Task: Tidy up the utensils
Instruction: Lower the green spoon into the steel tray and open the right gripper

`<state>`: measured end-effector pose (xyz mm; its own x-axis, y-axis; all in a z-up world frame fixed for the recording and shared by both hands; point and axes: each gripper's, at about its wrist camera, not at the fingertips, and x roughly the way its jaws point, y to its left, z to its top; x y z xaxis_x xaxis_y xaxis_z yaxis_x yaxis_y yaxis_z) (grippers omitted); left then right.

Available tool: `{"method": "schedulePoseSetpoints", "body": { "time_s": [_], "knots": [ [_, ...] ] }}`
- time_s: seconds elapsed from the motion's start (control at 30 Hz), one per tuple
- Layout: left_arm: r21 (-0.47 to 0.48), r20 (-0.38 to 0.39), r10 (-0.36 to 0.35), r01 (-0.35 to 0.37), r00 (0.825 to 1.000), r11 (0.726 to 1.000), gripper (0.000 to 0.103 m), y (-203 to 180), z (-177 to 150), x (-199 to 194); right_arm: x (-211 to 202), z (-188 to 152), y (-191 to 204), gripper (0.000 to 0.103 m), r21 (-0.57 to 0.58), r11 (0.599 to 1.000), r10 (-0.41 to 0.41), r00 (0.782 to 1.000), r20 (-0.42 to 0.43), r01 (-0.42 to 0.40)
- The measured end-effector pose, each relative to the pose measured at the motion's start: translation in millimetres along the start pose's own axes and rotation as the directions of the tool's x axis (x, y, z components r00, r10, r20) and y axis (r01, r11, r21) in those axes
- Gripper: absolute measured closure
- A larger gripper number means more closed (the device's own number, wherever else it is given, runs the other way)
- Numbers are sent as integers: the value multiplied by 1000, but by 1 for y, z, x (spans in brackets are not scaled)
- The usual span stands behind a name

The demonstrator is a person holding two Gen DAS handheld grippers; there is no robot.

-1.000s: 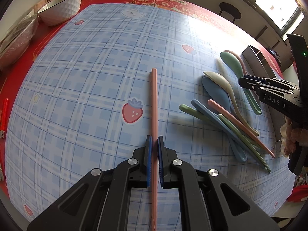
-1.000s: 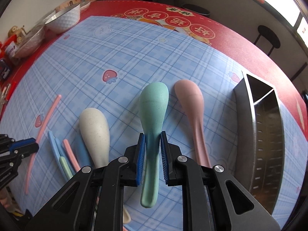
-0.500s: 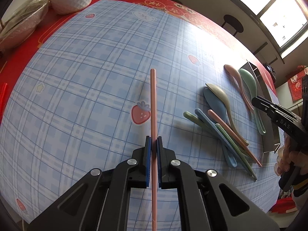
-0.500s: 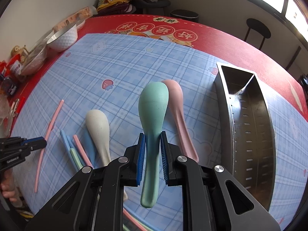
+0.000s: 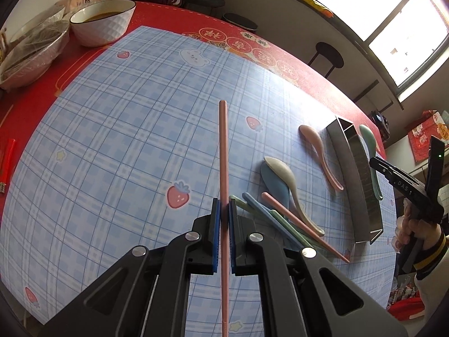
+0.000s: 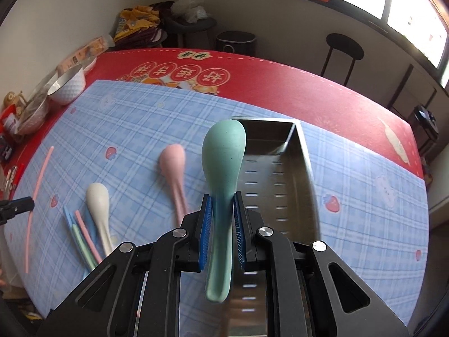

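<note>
Blue checked cloth (image 6: 140,118); steel tray (image 6: 276,168) bare beneath jaw-clamped green spoon (image 6: 223,168); left jaws clamp pink chopstick (image 5: 223,151).

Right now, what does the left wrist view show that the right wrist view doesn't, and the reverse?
Left only: the left gripper shut on the pink chopstick, the blue spoon's bowl, and the right gripper from outside, beyond the tray.
Right only: the right gripper shut on the green spoon, with the tray's slotted inside below it.
Both: the tray, pink spoon, cream spoon, the chopstick pile and white bowl.
</note>
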<state>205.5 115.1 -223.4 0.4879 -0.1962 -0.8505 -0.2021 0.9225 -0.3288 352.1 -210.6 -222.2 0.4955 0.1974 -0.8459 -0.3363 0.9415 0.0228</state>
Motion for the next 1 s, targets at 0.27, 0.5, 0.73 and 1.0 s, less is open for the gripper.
{"method": "schedulePoseSetpoints", "body": {
  "time_s": [0.27, 0.5, 0.73, 1.0],
  "knots": [
    [-10, 1, 23, -23, 1000, 1000, 97, -5, -5, -3, 46, 10, -27, 87, 20, 999, -44, 993, -105, 47],
    [-30, 11, 42, -42, 999, 999, 97, 0, -8, -10, 75, 16, -30, 87, 39, 996, -69, 984, -162, 76],
    [-43, 7, 38, -37, 999, 998, 97, 1, -9, -13, 87, 16, -32, 86, 40, 994, -90, 978, -188, 99],
    [-19, 3, 20, -20, 1000, 1000, 97, -14, -5, -14, 65, 7, -34, 85, 89, 993, -62, 988, -138, 74]
  ]
}}
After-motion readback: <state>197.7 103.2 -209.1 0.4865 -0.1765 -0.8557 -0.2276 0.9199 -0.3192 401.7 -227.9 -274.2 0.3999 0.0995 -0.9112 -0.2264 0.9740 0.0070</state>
